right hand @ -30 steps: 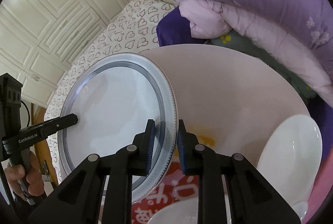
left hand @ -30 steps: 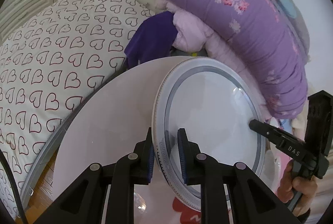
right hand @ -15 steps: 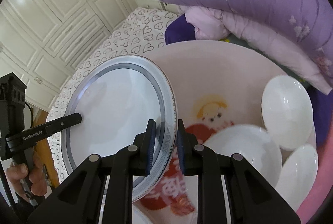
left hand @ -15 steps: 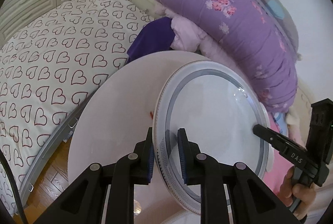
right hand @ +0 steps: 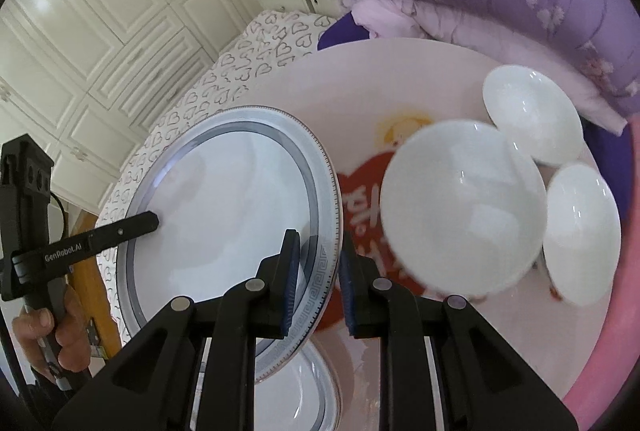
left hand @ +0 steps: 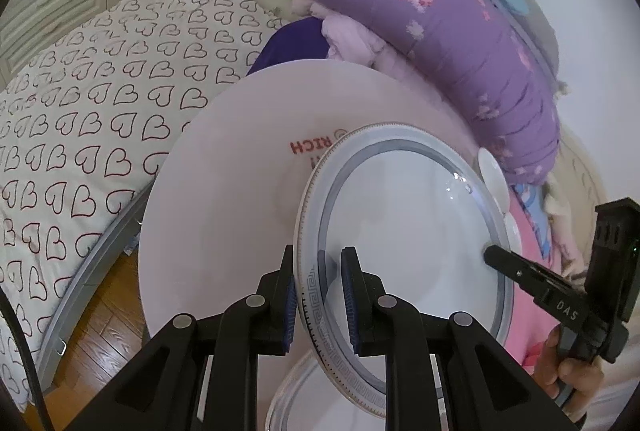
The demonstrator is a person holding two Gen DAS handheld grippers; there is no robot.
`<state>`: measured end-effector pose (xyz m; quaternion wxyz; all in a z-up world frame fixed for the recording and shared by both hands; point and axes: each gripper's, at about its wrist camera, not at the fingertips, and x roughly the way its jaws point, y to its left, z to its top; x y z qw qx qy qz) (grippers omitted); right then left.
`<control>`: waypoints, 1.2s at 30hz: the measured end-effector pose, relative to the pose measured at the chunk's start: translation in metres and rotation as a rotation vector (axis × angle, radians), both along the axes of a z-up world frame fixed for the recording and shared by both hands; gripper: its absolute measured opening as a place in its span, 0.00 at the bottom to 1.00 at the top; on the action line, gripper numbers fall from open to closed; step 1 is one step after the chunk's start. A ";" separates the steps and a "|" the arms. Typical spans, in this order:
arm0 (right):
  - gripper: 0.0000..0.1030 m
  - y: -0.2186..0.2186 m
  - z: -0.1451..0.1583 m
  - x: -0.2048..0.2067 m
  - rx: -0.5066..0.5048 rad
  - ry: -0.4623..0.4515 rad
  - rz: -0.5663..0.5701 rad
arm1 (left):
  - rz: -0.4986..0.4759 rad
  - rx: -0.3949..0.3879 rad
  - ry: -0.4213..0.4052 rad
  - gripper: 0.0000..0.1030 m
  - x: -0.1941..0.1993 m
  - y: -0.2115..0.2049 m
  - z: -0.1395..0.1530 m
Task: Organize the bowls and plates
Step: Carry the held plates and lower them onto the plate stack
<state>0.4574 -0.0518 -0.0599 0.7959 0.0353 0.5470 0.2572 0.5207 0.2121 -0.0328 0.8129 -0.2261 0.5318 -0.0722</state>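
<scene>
presently both grippers hold one plate [left hand: 404, 231], white with a grey-blue ring and a key-pattern rim, lifted clear above the round pink table [left hand: 224, 207]. the left gripper [left hand: 318, 295] is clamped on the plate's near rim, one pad on each face. the right gripper [right hand: 318, 283] is clamped on the opposite rim in the same manner; in the left wrist view its finger lies across the plate's far edge, with a hand [left hand: 572, 371] on its handle. the plate is tilted, not level. a second plate [right hand: 316, 383] of the same pattern lies on the table directly below it. three white bowls stand on the table to the right: a large bowl [right hand: 464, 207] nearest, a small bowl [right hand: 532, 111] behind it, another small bowl [right hand: 580, 231] beside it. a purple quilt [left hand: 440, 43] is heaped beyond the table; a heart-print bed [left hand: 92, 103] lies to the left.
</scene>
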 end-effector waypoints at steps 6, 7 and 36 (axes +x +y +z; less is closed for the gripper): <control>0.18 -0.013 0.002 -0.032 0.018 -0.011 -0.009 | -0.022 0.024 -0.016 0.14 -0.038 -0.012 0.012; 0.18 -0.015 0.002 -0.039 0.018 -0.016 -0.010 | -0.026 0.029 -0.017 0.14 -0.044 -0.015 0.013; 0.18 -0.031 -0.035 -0.142 0.013 -0.013 -0.003 | -0.031 0.102 -0.026 0.15 -0.150 -0.042 -0.011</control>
